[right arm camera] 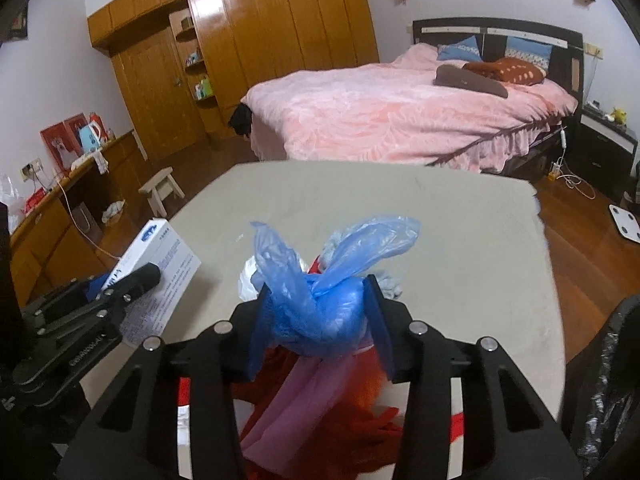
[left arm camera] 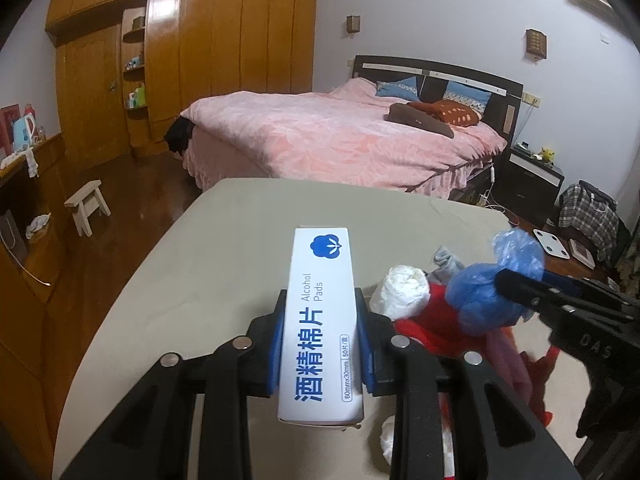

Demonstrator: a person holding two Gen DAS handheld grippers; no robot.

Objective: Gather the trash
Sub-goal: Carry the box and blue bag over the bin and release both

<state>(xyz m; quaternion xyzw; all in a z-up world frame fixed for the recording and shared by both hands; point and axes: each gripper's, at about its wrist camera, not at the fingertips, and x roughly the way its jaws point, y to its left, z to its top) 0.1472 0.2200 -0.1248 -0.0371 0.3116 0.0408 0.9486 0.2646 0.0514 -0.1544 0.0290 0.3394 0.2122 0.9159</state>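
My left gripper (left arm camera: 320, 312) is shut on a white alcohol pads box (left arm camera: 320, 320) with blue print, held above the beige table (left arm camera: 240, 232). The box also shows at the left of the right wrist view (right arm camera: 160, 264). My right gripper (right arm camera: 320, 300) is shut on a knotted blue plastic bag (right arm camera: 320, 304), which also shows in the left wrist view (left arm camera: 484, 296). Under it lies a pile of red, pink and orange scraps (right arm camera: 320, 408), a crumpled white tissue (left arm camera: 400, 290) and a grey rag (left arm camera: 446, 260).
A black bin bag (right arm camera: 608, 384) stands at the table's right edge. Beyond the table are a pink bed (left arm camera: 340, 132), a wooden wardrobe (left arm camera: 200, 52), a small stool (left arm camera: 86, 204), a nightstand (left arm camera: 532, 176) and a white scale (left arm camera: 554, 244) on the wood floor.
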